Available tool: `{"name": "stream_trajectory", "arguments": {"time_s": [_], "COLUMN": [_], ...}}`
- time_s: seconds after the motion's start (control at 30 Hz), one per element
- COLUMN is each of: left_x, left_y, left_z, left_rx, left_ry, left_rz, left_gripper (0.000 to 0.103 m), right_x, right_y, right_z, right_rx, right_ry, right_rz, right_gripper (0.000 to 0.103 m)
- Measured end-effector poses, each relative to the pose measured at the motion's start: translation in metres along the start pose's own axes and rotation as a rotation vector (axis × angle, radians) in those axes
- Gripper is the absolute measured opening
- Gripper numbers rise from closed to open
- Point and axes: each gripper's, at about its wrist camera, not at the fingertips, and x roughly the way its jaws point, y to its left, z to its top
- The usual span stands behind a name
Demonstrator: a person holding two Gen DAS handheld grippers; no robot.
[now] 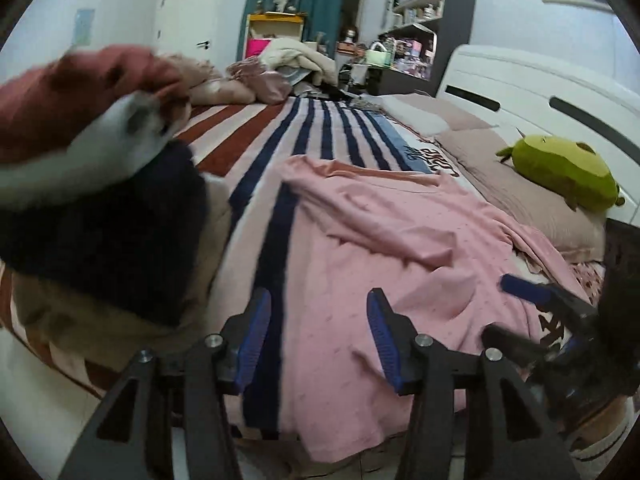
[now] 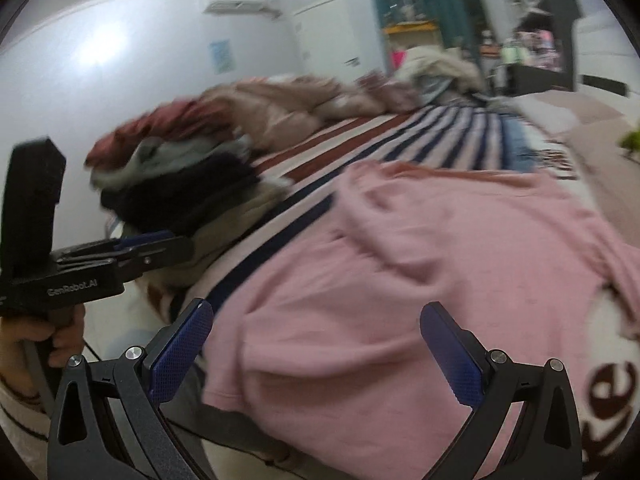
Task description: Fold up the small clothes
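Stack of clothes (image 1: 100,184): far left on the bed, red over grey over dark layers; judged a pile of pieces already folded, kept clear of the working area.
Left tool (image 1: 316,344): released, jaws apart with nothing between them, hovering over the near left edge of the shirt (a likely spot for a first pinch).
Pink shirt (image 1: 400,248): the task's thing, spread rumpled across the near middle of the bed, not yet folded; laid flat, presumably so both tools can reach an edge.
Right tool (image 2: 316,360): released, jaws wide and empty, poised above the shirt's near hem.
Bed (image 1: 320,128): striped cover in red, navy and white; crumpled bedding at the far end.
Green plush toy (image 1: 560,176): on the pillow, right.
Room: shelves, teal curtain, wall clock (blurred).
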Motion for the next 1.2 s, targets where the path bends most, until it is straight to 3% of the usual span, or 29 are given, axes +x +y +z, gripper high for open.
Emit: {"name": "stream_trajectory", "arguments": {"time_s": [0.13, 0.23, 0.3, 0.37, 0.4, 0.47, 0.57, 0.87, 1.0, 1.13, 1.2], "left_x": [-0.001, -0.002, -0.002, -0.002, -0.002, 0.000, 0.004, 0.023, 0.034, 0.047, 0.051], "left_y": [0.024, 0.033, 0.033, 0.033, 0.032, 0.030, 0.023, -0.012, -0.030, -0.046, -0.052], "left_z": [-0.012, -0.016, -0.018, -0.018, -0.018, -0.017, -0.015, -0.001, 0.005, 0.008, 0.010], "left_rx": [-0.041, -0.072, -0.073, -0.069, -0.065, -0.058, -0.055, -0.017, 0.003, 0.025, 0.036], "left_ry": [-0.015, -0.019, -0.022, -0.024, -0.025, -0.024, -0.018, 0.005, 0.025, 0.050, 0.059], "left_rz": [-0.009, -0.029, -0.032, -0.039, -0.044, -0.051, -0.091, -0.122, -0.115, -0.108, -0.106], "left_gripper": [0.049, 0.049, 0.050, 0.051, 0.052, 0.052, 0.052, 0.052, 0.052, 0.052, 0.052], "right_x": [0.042, 0.069, 0.078, 0.075, 0.071, 0.062, 0.040, -0.056, -0.088, -0.094, -0.093], "right_y": [0.025, 0.031, 0.028, 0.021, 0.018, 0.010, -0.011, -0.089, -0.126, -0.153, -0.161], "right_z": [-0.005, -0.013, -0.022, -0.026, -0.026, -0.022, -0.015, -0.006, -0.024, -0.046, -0.053], "right_rx": [-0.053, -0.090, -0.103, -0.095, -0.084, -0.049, 0.040, 0.147, 0.224, 0.295, 0.305], "right_ry": [0.090, 0.157, 0.192, 0.188, 0.183, 0.174, 0.154, 0.022, 0.023, 0.057, 0.084], "right_rz": [0.002, -0.069, -0.142, -0.193, -0.186, -0.171, -0.082, -0.208, -0.255, -0.232, -0.211], "right_gripper": [0.103, 0.102, 0.089, 0.066, 0.062, 0.026, 0.011, 0.007, 0.007, 0.007, 0.012]}}
